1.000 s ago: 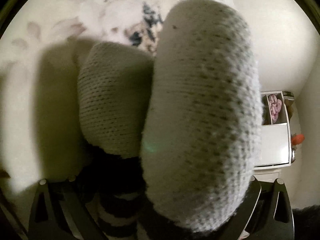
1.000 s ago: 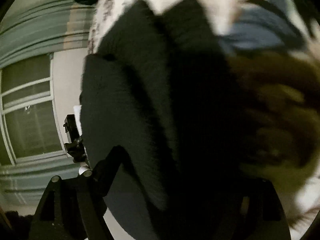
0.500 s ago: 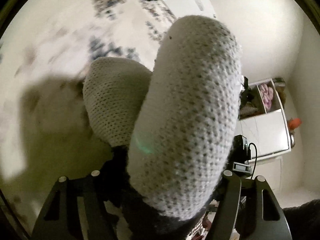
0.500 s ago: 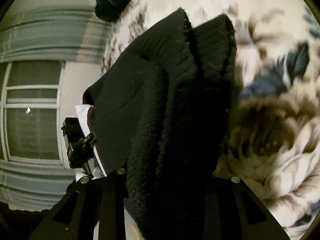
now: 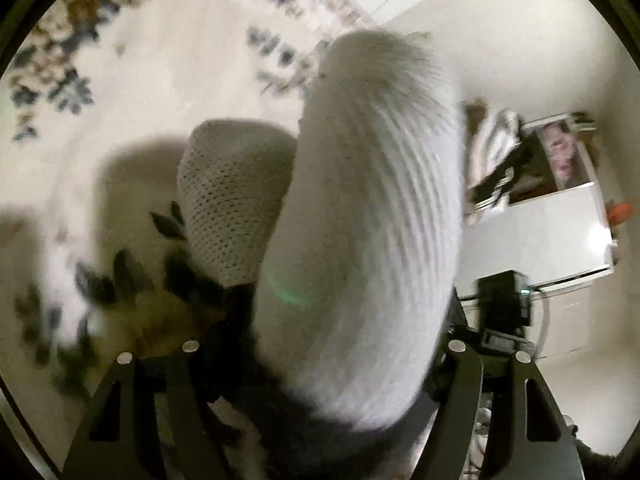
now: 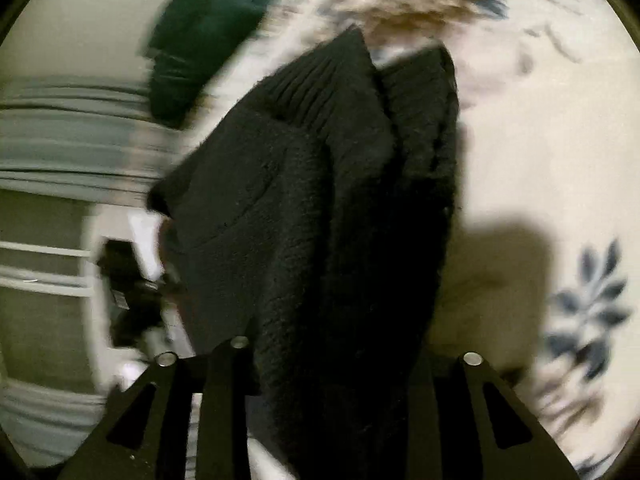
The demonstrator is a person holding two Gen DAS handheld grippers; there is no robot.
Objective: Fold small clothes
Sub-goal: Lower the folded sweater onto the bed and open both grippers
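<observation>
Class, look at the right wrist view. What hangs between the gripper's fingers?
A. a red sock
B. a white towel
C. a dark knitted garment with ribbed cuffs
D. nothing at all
C: a dark knitted garment with ribbed cuffs fills the middle of the view, rising from between the right gripper fingers, over the floral blanket.

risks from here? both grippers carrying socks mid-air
1. The white knit socks bulge far past the left gripper; little fabric sits between its fingers, so they may slip.
2. The black socks blot out the right gripper view, and both frames are motion-blurred, so placement on the floral blanket is half-blind.
</observation>
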